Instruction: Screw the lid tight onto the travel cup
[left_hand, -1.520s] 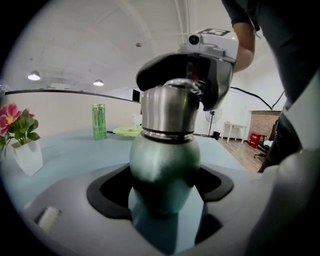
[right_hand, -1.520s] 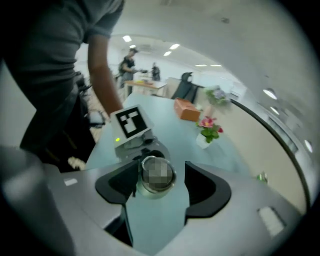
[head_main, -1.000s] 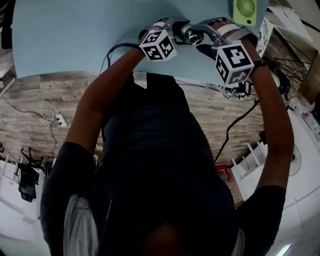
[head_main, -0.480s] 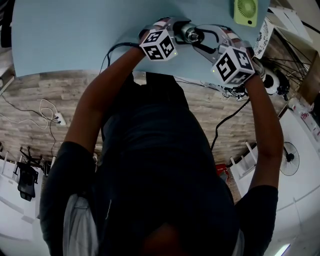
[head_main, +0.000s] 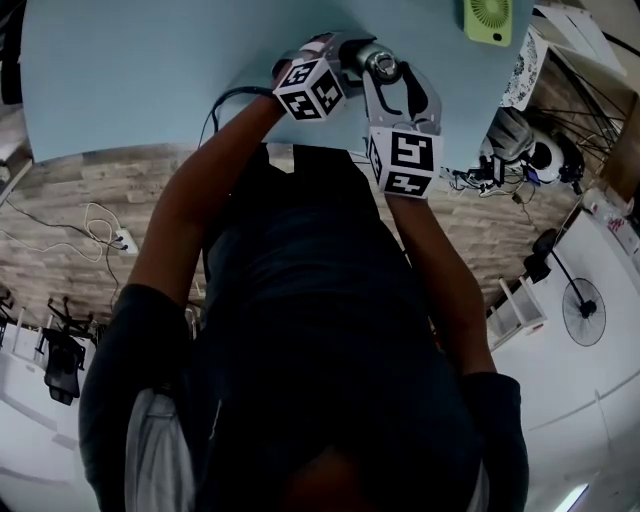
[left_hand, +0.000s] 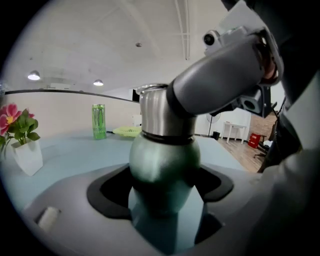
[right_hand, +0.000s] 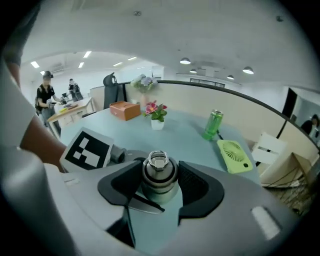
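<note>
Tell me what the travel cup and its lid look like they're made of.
The travel cup looks like metal under a matte green coating: its rounded body gives only a soft, dull sheen. The lid seems to be bare brushed steel, silver-grey with a brighter shine, though metal-look plastic can't be ruled out.

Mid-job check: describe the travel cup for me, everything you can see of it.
The travel cup looks metal: a rounded, matte green body under a brushed steel upper section, with a dark band between them. It stands roughly upright over the light blue table; its base is hidden. The left gripper clamps the green body from both sides. On top sits its steel lid, which has a small wire ring and is gripped by the right gripper.
</note>
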